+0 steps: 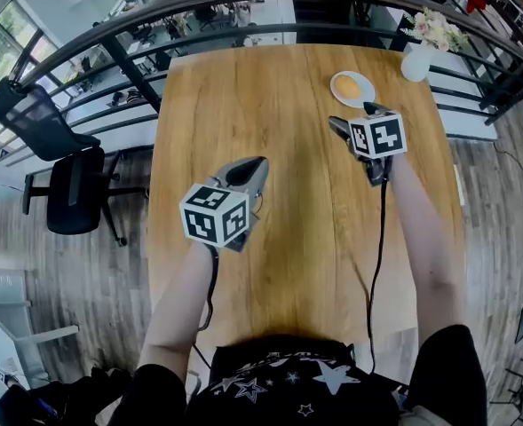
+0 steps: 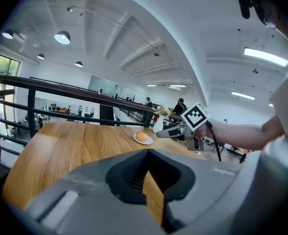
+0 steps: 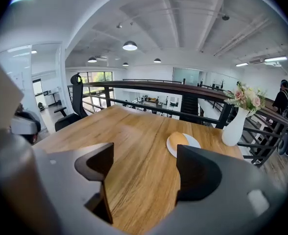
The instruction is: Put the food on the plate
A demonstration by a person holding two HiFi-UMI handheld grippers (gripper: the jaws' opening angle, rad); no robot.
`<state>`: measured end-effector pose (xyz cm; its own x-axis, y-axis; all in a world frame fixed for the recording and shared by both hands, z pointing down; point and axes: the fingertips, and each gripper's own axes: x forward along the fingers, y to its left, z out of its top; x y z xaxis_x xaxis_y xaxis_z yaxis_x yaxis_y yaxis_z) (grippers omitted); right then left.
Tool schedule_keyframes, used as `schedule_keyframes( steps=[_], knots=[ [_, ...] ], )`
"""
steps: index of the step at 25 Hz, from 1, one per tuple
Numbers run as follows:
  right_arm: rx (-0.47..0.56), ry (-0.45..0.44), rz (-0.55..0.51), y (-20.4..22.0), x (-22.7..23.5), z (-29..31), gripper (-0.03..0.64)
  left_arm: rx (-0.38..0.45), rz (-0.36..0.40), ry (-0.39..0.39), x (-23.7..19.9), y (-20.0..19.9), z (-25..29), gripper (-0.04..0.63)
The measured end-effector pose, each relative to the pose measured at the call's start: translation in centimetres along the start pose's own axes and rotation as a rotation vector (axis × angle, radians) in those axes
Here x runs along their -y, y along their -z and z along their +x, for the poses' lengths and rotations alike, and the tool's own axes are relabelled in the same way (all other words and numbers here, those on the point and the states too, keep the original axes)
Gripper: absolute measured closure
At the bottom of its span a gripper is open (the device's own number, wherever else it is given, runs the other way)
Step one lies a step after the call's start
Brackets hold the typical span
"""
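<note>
Bun (image 1: 348, 87) sits on the plate (image 1: 368, 95), close to the tabletop's (image 1: 288, 238) far edge, with a vase (image 1: 416, 62) at the far right corner. Right hand-held gripper (image 1: 354, 114) hovers just short of the plate, released, nothing between its jaws. Left hand-held gripper (image 1: 256, 164) hangs over mid-tabletop, clenched, empty.

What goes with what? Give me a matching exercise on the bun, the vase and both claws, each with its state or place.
1. bun
2. vase
3. left claw
4. right claw

A. open, nothing between
B. on the white plate
C. shut
D. right of the plate, holds flowers

Pairs: 1-B, 2-D, 3-C, 4-A
</note>
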<state>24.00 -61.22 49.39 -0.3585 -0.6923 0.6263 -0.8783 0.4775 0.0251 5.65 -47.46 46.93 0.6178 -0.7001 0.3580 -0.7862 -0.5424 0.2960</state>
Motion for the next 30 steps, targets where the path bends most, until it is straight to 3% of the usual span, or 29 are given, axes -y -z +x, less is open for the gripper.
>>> schedule_keyframes(
  steps=[14, 24, 30],
  knots=[
    [0.050, 0.018, 0.077, 2.6, -8.6, -8.6, 0.239, 0.000, 0.003, 0.043, 1.9, 2.5, -9.4, 0.594],
    [0.060, 0.028, 0.155, 4.7, -16.0, -13.0, 0.277, -0.014, -0.024, 0.081, 1.0, 4.3, -16.9, 0.594],
    [0.084, 0.099, 0.216, 7.1, -18.1, -14.8, 0.329, -0.021, -0.047, 0.118, 0.4, 6.8, -19.2, 0.594]
  ],
)
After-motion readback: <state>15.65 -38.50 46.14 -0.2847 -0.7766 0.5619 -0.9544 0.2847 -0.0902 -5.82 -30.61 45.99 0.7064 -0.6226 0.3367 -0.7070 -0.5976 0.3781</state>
